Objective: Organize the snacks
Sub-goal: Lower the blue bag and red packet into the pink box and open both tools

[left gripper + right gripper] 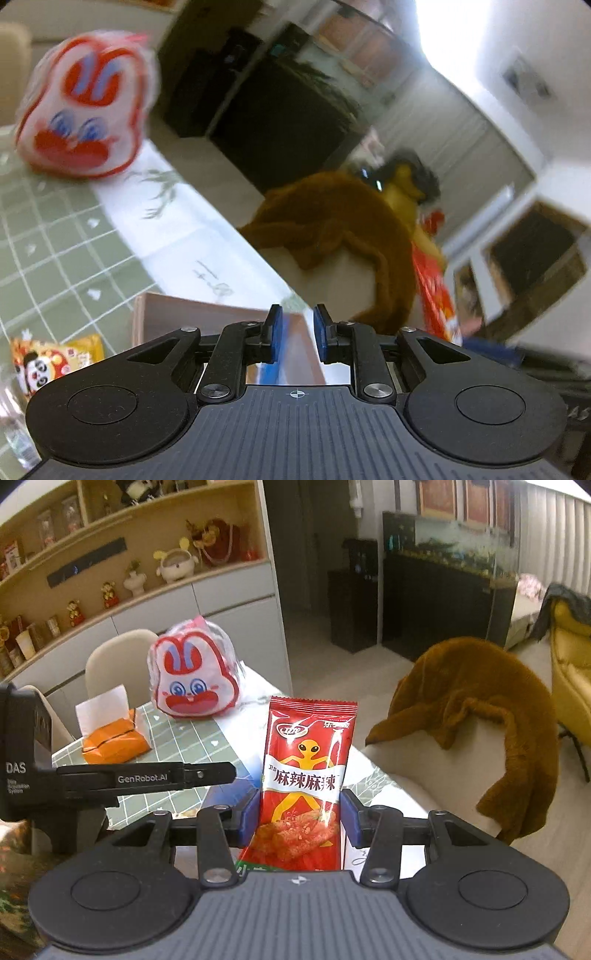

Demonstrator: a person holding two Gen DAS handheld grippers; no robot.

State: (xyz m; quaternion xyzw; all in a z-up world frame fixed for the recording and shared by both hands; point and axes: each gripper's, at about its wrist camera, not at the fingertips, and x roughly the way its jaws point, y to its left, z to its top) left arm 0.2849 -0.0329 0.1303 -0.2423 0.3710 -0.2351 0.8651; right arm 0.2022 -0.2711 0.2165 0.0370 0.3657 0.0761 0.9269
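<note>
Obs., left to right across the table.

Far left, wrist view of the left tool: panda snack packet (55, 360) lies flat on the green grid mat (55, 236). Just right of it, the rim of a brown cardboard box (221, 314), probably the bin for the snacks; its inside is hidden behind the tool. Left gripper (297, 325) carries nothing, its blue pads a narrow gap apart. This view is motion-blurred, so fine detail is unreliable.

From the right tool's camera: orange tissue pack (110, 738) at the mat's far left, then a rabbit-face bag (194, 675) standing upright behind it to the right. The left tool's black body crosses the foreground at left.

Right gripper (300, 814): both pads pressed against the sides of a red spicy-strip packet (308, 775), which stands upright between them, off the table. Grip is low on the packet; the top half stands free.

Judgement on the step in hand: packet is being carried for sorting. To do it well, keep the squeeze steady (the film is slick and thin), bring the packet over the box before lowering, and let go only once its lower edge is inside, so it does not flop onto the rim.

Surface: green grid mat over a pale patterned cloth (255, 716). Room: display shelving (110, 554) back left, dark cabinets (424, 602) centre, brown fleece throw (480, 709) over a pale chair at right, yellow armchair (572, 672) beyond.
</note>
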